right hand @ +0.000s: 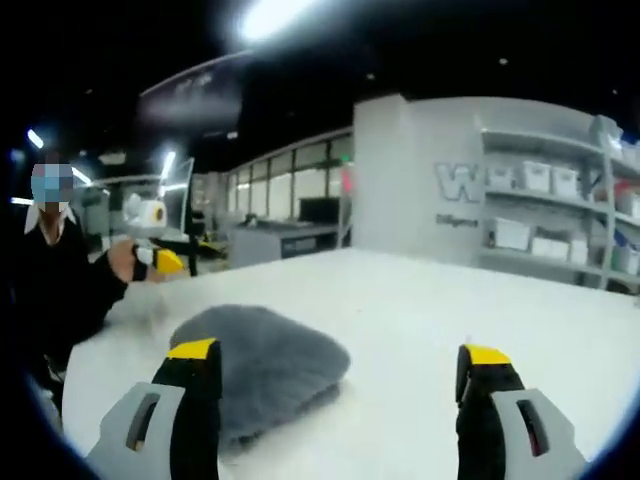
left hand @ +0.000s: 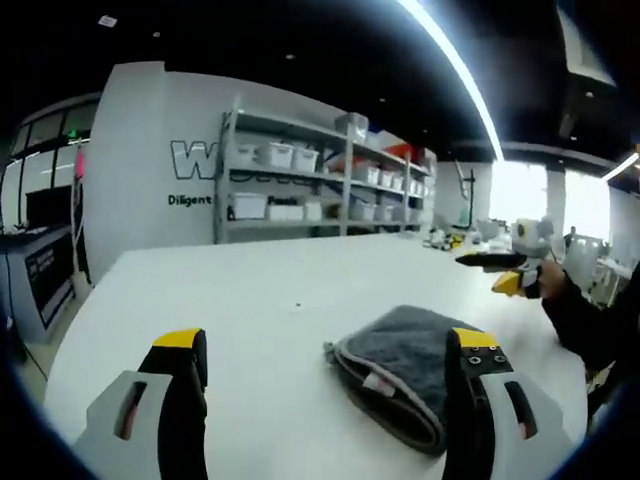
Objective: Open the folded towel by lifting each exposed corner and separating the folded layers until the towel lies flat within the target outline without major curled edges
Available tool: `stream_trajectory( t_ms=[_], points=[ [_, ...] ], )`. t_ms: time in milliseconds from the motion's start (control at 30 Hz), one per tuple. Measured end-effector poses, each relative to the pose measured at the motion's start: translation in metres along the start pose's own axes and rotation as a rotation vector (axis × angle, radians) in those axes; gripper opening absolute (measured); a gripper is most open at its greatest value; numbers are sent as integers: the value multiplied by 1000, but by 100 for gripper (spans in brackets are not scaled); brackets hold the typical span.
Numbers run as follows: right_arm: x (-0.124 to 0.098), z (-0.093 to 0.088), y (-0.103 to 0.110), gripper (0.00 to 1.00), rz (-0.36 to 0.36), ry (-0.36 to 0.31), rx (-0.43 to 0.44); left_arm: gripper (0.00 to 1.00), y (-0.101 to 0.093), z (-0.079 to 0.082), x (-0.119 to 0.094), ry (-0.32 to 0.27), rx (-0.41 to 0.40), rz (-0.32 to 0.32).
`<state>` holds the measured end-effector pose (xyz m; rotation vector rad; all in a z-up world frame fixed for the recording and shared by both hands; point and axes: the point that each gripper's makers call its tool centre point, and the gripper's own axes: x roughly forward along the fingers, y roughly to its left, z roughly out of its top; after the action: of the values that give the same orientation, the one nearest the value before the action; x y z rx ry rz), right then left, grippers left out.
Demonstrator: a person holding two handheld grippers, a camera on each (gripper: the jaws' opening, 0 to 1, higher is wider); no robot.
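Grey towel [left hand: 410, 372] folded on bench [left hand: 260, 300] | both tools [left hand: 325, 400] [right hand: 340, 400] held wide, empty | risk: several layers pinched together.

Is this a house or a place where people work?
Probably a workplace, like a lab or workshop: grey metal shelves holding white storage bins, a large white worktable, and lettering on the white wall.

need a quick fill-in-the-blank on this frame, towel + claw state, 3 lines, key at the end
1. The fluffy grey folded towel lies on the ____ table.
2. The left claw stands ____, gripping nothing.
3. In the right gripper view, the towel sits nearest the right claw's ____ jaw.
4. Behind the table stands a grey metal ____ holding white bins.

Missing words: white; open; left; shelf
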<state>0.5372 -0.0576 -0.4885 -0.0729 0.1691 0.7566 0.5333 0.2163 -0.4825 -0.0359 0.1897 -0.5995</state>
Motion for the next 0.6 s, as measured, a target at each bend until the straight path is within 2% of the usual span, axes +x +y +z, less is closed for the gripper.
stream_trajectory(
  t_ms=[200,433,533,600],
  points=[
    [-1,-3,-8,97,-7,3,24,96,18,3,-3,-3,-7,26],
    [0,-6,-18,96,-16,5,43,96,28,-4,-1,25,-24,34],
    [-3,-8,-28,94,-48,13,40,96,28,-8,-3,50,-30,21],
    [-5,-13,-31,94,-48,37,56,95,29,-14,-6,80,-65,7]
  ],
)
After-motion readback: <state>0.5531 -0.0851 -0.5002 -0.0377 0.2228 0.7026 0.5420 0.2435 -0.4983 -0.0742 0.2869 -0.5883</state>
